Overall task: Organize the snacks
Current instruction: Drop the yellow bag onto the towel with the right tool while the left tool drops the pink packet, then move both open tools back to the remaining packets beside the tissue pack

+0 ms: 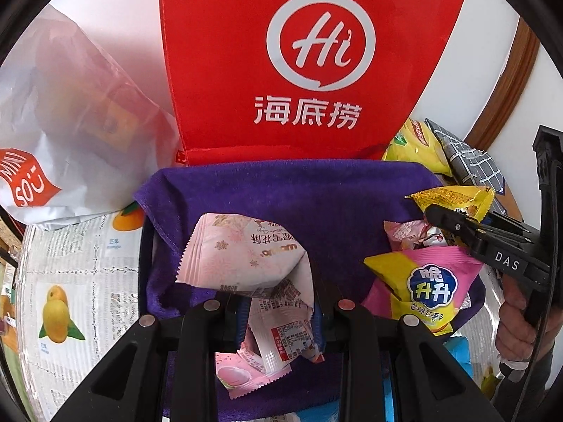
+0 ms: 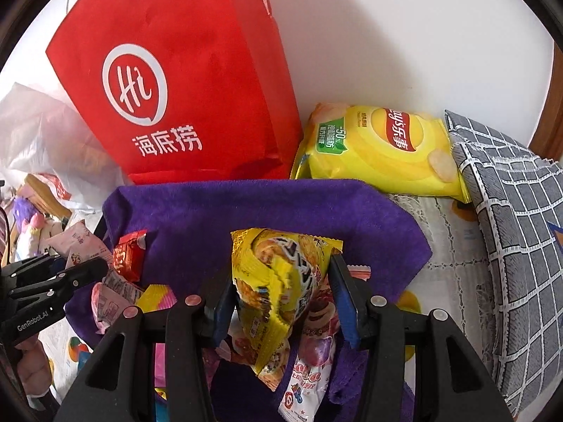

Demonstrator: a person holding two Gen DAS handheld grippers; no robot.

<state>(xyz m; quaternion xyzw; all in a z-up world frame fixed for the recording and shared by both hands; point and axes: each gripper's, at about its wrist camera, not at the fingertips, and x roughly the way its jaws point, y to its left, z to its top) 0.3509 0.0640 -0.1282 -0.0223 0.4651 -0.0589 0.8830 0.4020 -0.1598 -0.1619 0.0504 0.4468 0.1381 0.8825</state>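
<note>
Pink snack packet (image 1: 246, 267): crumpled pale-pink wrapper with snowflake print, sitting at lower centre of the left view, over the purple towel (image 1: 281, 197).
Left hand-held gripper (image 1: 279, 320): clamping narrowly on that pink packet.
Yellow snack packet (image 2: 278, 288): creased yellow wrapper showing at lower centre of the right view.
Right hand-held gripper (image 2: 281, 302): gripping the yellow packet.
Red paper bag (image 1: 299, 63): standing upright at top centre; contents hidden.
Towel pile: holding a pink-and-yellow packet (image 1: 422, 281) at lower right.

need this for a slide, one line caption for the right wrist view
Right tongs grip a yellow snack packet over a purple towel, with a red Haidilao bag and Lay's chips behind.
</note>
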